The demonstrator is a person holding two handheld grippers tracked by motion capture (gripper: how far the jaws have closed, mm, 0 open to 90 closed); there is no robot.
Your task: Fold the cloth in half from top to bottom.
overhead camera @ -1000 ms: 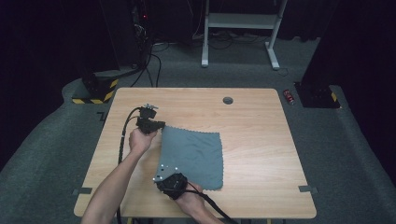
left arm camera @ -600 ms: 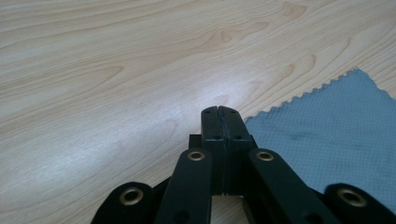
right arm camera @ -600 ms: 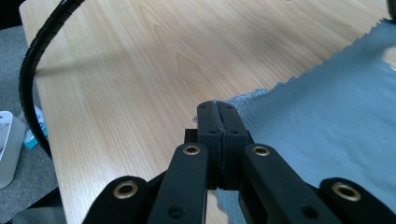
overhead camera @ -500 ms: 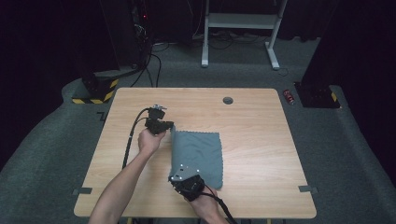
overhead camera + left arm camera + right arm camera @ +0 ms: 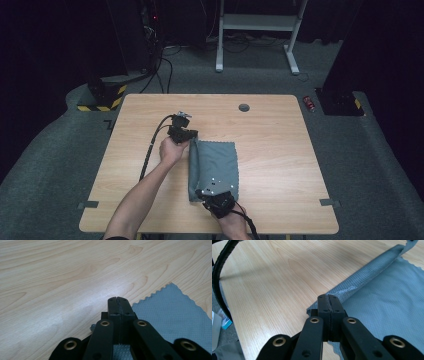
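Looking down from the high view, the grey cloth point(image 5: 216, 167) lies on the worktop point(image 5: 280, 150), its left edge lifted into a fold between the two claws. The left claw point(image 5: 191, 142) pinches the far corner, the right claw point(image 5: 204, 192) the near corner. In the left gripper view, the left claw point(image 5: 117, 300) is clamped tight, cloth point(image 5: 172, 307) spreading to its right and showing beneath the jaws. In the right gripper view, the right claw point(image 5: 328, 298) is closed on the cloth point(image 5: 387, 300), the raised fold running away ahead of its tip.
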